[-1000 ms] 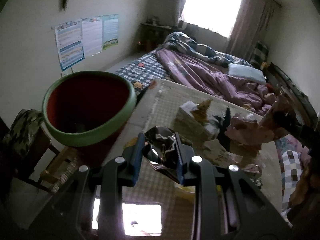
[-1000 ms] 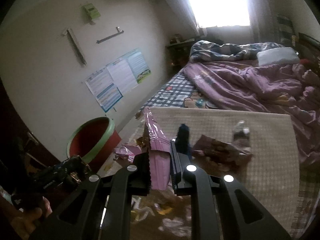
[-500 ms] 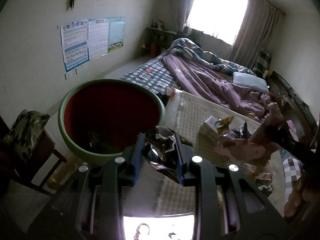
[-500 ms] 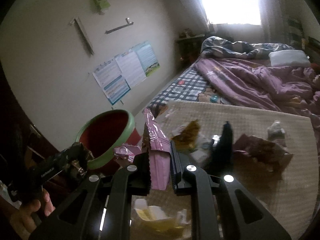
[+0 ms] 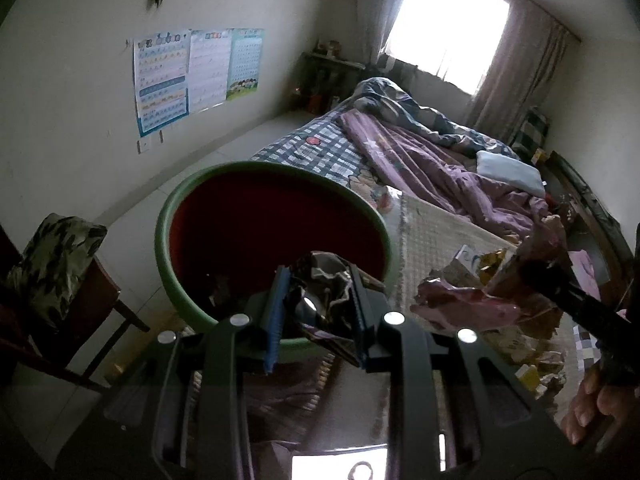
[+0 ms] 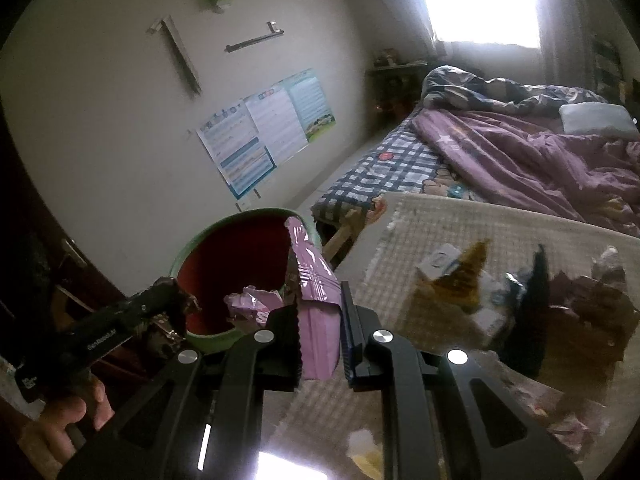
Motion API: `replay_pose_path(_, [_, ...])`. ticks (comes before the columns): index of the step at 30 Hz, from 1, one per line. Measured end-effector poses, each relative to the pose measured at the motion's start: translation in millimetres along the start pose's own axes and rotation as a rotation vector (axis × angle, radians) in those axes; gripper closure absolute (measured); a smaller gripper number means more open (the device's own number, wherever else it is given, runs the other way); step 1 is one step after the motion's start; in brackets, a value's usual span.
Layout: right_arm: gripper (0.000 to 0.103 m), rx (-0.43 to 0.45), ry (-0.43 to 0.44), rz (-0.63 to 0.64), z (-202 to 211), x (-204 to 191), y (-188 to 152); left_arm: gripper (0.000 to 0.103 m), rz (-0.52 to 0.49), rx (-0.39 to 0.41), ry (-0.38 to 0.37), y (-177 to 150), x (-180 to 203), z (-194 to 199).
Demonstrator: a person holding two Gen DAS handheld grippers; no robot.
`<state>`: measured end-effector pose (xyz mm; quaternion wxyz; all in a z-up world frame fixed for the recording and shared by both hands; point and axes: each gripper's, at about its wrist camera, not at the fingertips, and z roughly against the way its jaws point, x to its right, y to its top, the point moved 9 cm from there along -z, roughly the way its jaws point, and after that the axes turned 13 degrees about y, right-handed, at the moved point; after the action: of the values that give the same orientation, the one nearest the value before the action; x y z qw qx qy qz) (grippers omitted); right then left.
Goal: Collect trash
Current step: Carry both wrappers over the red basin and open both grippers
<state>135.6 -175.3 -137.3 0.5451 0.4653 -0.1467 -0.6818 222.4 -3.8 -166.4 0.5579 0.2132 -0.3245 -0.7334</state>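
Left-wrist view: left gripper [image 5: 316,312] jaws clamp a foil wrapper [image 5: 320,280] over the bin [image 5: 168,240], right gripper [image 6: 320,344] jaws pinch a pink wrapper [image 6: 316,304] nearby; neither dropped, more litter [image 6: 460,280] remains on the desk [image 6: 420,220].

One red bin [image 5: 208,216] with a green rim stood beside the surface [image 6: 448,216]. Three posters [image 6: 268,128] hung on the wall beyond the bin. One pillow [image 5: 510,168] lay on the bed.
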Motion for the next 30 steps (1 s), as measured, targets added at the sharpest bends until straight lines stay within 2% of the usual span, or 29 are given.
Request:
replay_pose_path(15, [0.088,0.01,-0.054,0.049,-58.0,-22.6,26.4,0.076,-0.049,-0.04,-0.027,18.1,-18.9,-46.3])
replay_pose_path(21, [0.088,-0.011,-0.071,0.072,-81.6,-25.5,32.9,0.076,-0.069,-0.092,-0.011,11.2,-25.2,-72.0])
replay_pose_path(30, [0.087,-0.066,-0.064,0.088,-112.0,-35.0,26.5,0.076,-0.056,-0.121,0.008,8.6,-43.0,-89.3])
